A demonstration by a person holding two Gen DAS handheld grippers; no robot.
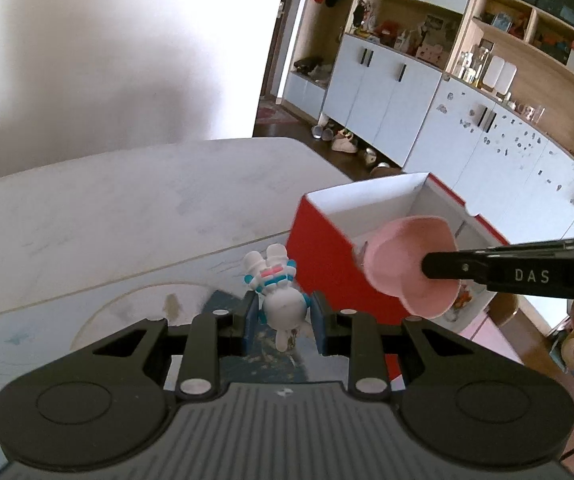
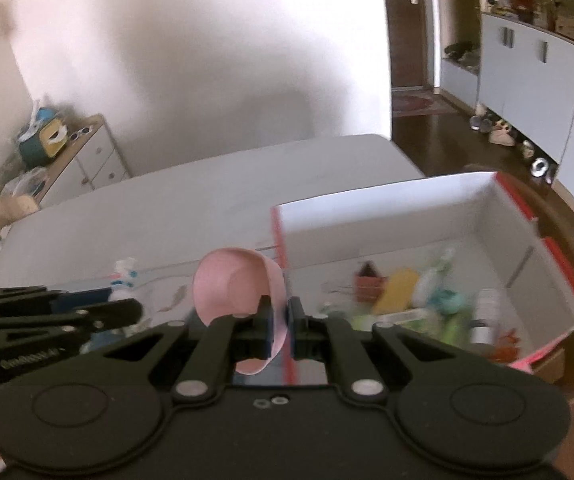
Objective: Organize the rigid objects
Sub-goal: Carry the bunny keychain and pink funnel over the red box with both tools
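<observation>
Table [image 2: 207, 184]: pale worn top. Low drawer unit [image 2: 87, 156] beyond table's far-left corner, clutter on top. Wall cabinets [image 1: 467, 120] past table's right side, open shelves above. Shoes [image 1: 343, 140] on floor below cabinets. Door [image 2: 407, 20] beyond table's far-right corner.

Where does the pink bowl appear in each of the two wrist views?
Left wrist view: the pink bowl is right of centre, held by the right tongs at the box's near corner.
Right wrist view: the bowl is at lower centre, clamped between the tongs' fingers.
Shared landmark: the red and white box.
</observation>
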